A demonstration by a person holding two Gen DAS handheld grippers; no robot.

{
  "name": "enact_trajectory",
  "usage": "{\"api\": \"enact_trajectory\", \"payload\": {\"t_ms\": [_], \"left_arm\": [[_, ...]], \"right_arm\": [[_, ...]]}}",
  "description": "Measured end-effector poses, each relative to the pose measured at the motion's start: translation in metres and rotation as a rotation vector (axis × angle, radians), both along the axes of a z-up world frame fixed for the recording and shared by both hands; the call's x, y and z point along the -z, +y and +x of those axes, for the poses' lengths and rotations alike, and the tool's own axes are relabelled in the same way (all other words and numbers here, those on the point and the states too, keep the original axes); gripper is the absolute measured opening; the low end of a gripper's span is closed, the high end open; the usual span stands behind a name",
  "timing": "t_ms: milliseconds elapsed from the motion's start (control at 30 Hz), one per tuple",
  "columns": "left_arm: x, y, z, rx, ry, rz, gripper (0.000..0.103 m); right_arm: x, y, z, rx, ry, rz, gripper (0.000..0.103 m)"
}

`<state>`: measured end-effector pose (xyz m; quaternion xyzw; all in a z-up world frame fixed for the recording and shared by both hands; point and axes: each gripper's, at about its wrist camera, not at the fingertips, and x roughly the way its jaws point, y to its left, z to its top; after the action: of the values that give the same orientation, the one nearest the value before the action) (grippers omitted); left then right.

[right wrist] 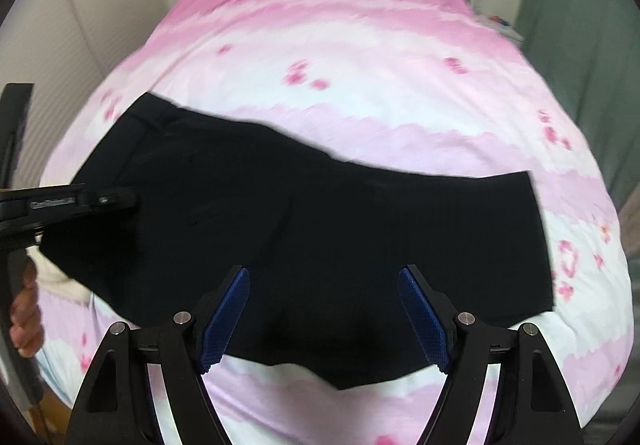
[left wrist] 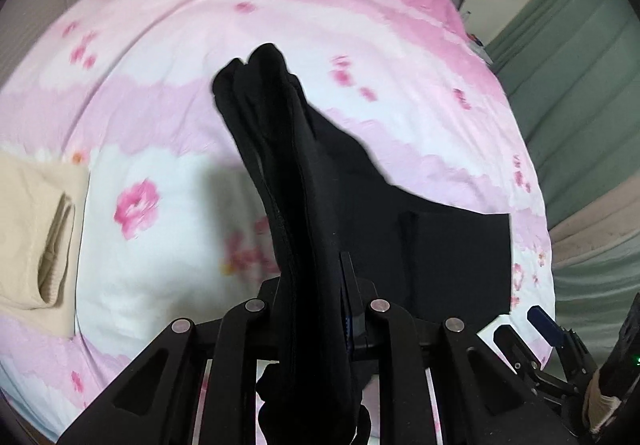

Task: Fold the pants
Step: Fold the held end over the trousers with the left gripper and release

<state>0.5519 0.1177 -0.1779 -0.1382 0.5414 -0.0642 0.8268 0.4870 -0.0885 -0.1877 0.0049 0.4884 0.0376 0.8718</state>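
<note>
Black pants are pinched by left gripper; beige garment seen only there. Right gripper spread, nothing held, over bedspread.

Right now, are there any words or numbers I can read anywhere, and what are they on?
None that can be read.
The side of the black left gripper, seen from the right wrist view: a small strip of lettering, too small and blurred to read.
The black fabric pants, the pink flowered bedcover and the folded beige garment: no words, only printed flowers on the cover.
</note>
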Motion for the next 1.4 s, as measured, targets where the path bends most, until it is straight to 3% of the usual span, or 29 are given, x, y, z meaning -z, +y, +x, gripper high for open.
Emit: {"api": "enact_trajectory", "payload": {"t_ms": [167, 400, 533, 700, 867, 1000, 1067, 1200, 1233, 1300, 1400], "left_arm": [[-0.045, -0.080, 0.003, 0.042, -0.039, 0.055, 0.019], [-0.055, -0.201, 0.005, 0.109, -0.038, 0.155, 0.020], [-0.032, -0.274, 0.015, 0.124, -0.002, 0.221, 0.020], [0.012, -0.334, 0.024, 0.124, 0.079, 0.269, 0.020], [0.058, -0.378, 0.030, 0.133, 0.175, 0.276, 0.020], [0.083, -0.412, 0.034, 0.180, 0.195, 0.339, 0.020], [0.094, -0.419, 0.039, 0.175, 0.211, 0.330, 0.021], [0.109, -0.434, 0.046, 0.201, 0.271, 0.287, 0.039], [0.105, -0.440, 0.044, 0.220, 0.257, 0.268, 0.052], [0.090, -0.445, 0.037, 0.235, 0.197, 0.255, 0.066], [0.062, -0.440, 0.027, 0.227, 0.119, 0.237, 0.067]], "right_arm": [[-0.023, -0.072, -0.012, 0.049, -0.056, 0.042, 0.077], [-0.045, -0.182, -0.027, 0.076, -0.096, 0.067, 0.077], [-0.046, -0.241, -0.028, 0.089, -0.101, 0.068, 0.077], [-0.033, -0.309, -0.028, 0.096, -0.074, 0.065, 0.077], [-0.012, -0.357, -0.030, 0.108, -0.036, 0.077, 0.077], [0.010, -0.386, -0.030, 0.149, 0.012, 0.095, 0.077], [0.018, -0.395, -0.032, 0.167, 0.033, 0.104, 0.077], [0.027, -0.408, -0.034, 0.199, 0.059, 0.094, 0.077], [0.029, -0.411, -0.034, 0.202, 0.065, 0.092, 0.077], [0.030, -0.415, -0.034, 0.204, 0.070, 0.095, 0.077], [0.029, -0.417, -0.032, 0.205, 0.071, 0.104, 0.077]]}}
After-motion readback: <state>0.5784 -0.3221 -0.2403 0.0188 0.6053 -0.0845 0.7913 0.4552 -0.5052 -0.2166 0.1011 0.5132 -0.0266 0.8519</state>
